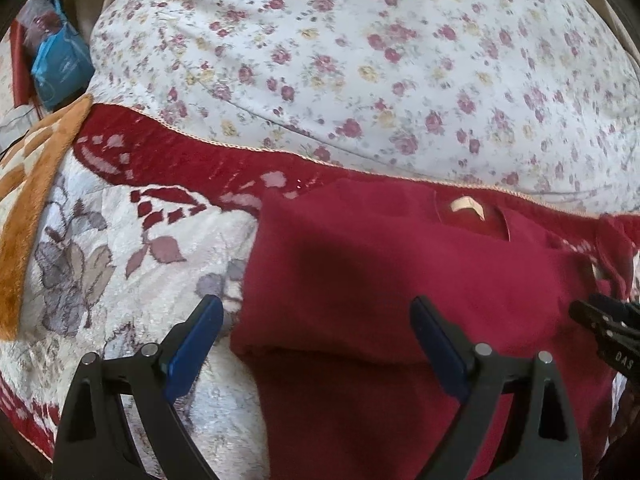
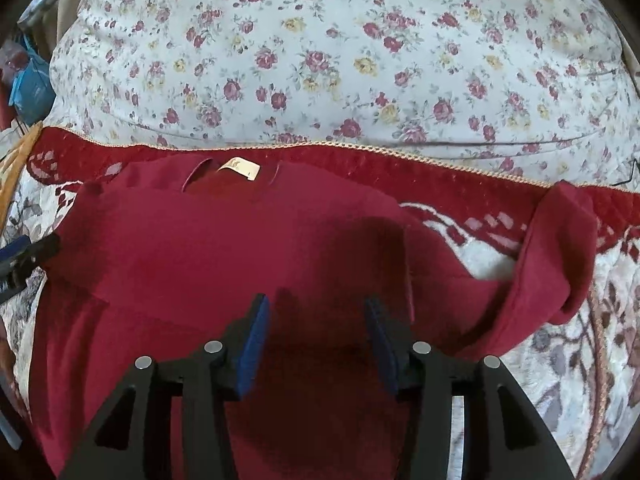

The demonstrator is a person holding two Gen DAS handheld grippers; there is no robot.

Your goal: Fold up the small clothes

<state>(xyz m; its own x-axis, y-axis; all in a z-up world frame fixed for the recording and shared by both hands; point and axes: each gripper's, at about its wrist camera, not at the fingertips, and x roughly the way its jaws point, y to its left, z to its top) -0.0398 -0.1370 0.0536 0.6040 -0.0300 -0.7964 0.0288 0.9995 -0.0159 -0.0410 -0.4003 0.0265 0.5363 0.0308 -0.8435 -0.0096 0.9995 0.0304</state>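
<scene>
A dark red shirt (image 1: 400, 280) lies flat on a patterned rug, its neck label (image 1: 466, 205) at the far side. In the right wrist view the shirt (image 2: 200, 260) fills the middle and its right sleeve (image 2: 560, 256) lies out to the right, curled. My left gripper (image 1: 316, 320) is open over the shirt's left edge, where the left side is folded in. My right gripper (image 2: 316, 316) is open and empty above the shirt's middle. The right gripper's tip shows at the right edge of the left wrist view (image 1: 608, 320).
The rug (image 1: 120, 260) is cream with grey leaves and a red border. A white floral cushion (image 1: 360, 60) rises behind it. An orange plush cloth (image 1: 36, 200) lies at the left. A blue packet (image 1: 60, 64) sits at the far left.
</scene>
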